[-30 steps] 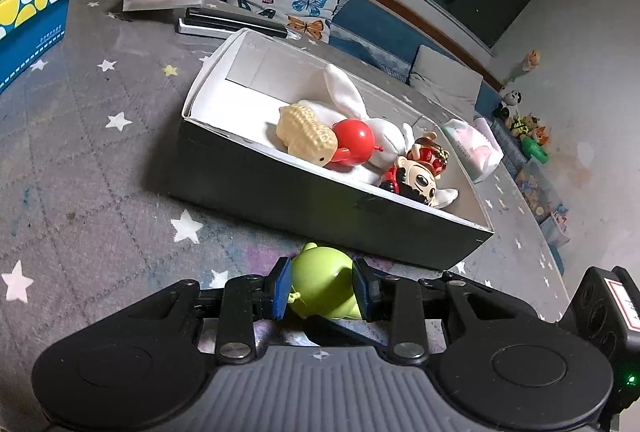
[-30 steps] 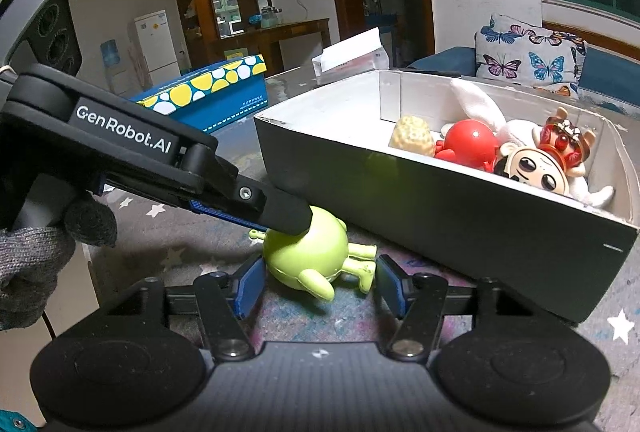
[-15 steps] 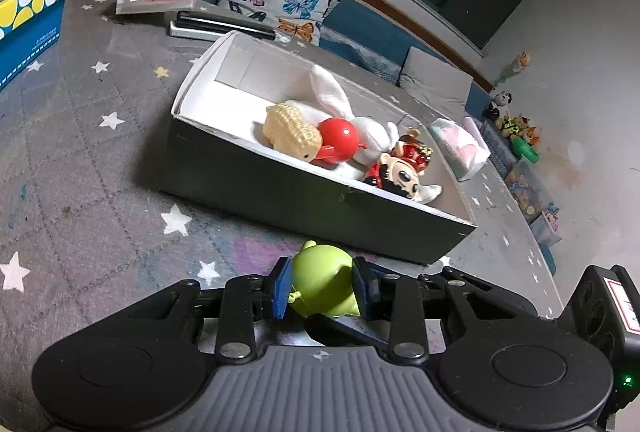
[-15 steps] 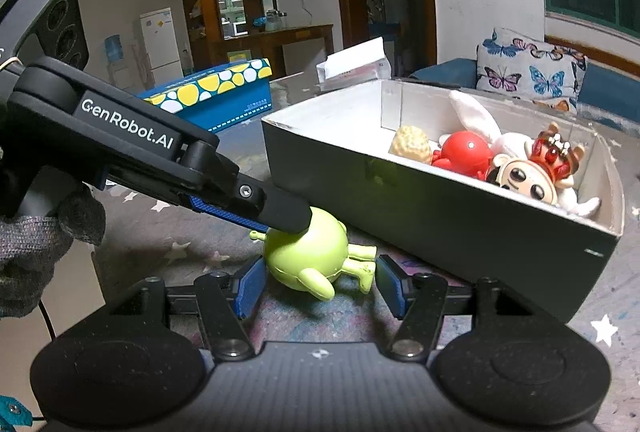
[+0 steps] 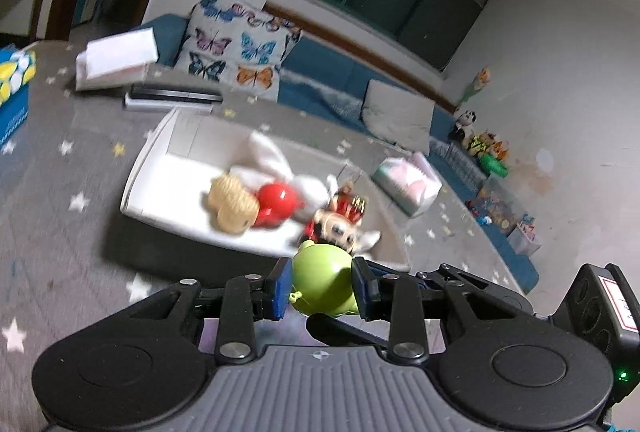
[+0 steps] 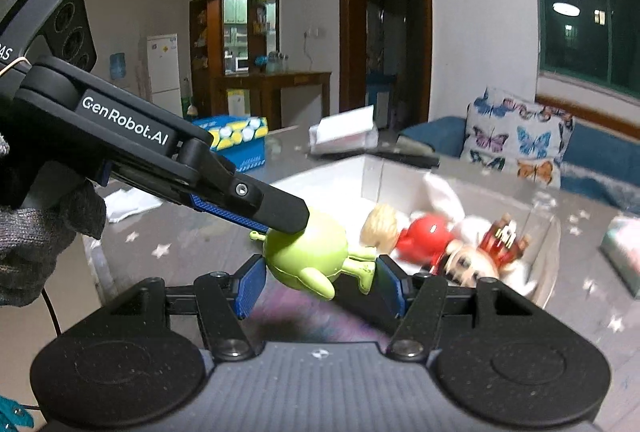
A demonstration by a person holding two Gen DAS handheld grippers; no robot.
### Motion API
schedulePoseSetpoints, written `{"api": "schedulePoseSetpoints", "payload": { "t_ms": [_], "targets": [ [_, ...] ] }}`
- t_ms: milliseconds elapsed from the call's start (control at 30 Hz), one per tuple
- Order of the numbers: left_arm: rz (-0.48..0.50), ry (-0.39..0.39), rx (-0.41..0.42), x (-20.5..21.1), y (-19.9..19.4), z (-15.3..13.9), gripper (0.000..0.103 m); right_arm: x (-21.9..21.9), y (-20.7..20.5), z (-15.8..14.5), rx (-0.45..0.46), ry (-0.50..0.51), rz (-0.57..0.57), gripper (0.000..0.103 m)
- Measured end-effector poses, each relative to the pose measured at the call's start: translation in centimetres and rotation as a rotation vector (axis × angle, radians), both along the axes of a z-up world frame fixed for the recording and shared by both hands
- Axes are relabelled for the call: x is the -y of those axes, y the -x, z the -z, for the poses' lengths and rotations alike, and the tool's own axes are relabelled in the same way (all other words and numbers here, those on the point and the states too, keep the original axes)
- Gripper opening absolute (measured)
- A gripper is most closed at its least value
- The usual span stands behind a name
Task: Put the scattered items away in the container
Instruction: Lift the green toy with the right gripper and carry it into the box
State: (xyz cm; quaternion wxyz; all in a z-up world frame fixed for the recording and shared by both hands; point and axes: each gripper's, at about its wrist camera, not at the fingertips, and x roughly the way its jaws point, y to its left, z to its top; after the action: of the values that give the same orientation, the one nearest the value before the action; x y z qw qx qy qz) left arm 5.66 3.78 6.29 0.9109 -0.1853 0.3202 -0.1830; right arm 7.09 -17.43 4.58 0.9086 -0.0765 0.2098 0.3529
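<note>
"GenRobot.AI" in white on the black body of the left gripper [image 6: 288,222]; partial letters "AS" at its rear edge.

- Left gripper [image 6: 288,228]: black linkage arms, blue ribbed pads, white "GenRobot.AI" lettering, silver screws.
- Right gripper [image 6: 322,286]: matching black body, grey ridged housing.
- Grey knitted glove [image 6: 36,232] on hand.
</note>
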Motion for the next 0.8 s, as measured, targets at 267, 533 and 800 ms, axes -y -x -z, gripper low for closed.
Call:
{"api": "schedulePoseSetpoints", "payload": {
  "t_ms": [267,533,800],
  "targets": [
    [-0.007,-0.003,0.025,0.0,-3.7,-1.1,0.035,-0.3,-4.0,-1.6,-0.001,0.01,0.006,0.061],
    [-0.006,0.048,-0.048,-0.8,-7.9,0.5,0.035,-1.1,-8.5,-1.6,-0.079,0.071,-0.004,0.061],
    [0.004,0.11,-0.154,-1.8,-11.0,2.9,0.035,-1.8,-11.2,-0.3,-0.155,0.144,-0.029,0.061]
  ]
}}
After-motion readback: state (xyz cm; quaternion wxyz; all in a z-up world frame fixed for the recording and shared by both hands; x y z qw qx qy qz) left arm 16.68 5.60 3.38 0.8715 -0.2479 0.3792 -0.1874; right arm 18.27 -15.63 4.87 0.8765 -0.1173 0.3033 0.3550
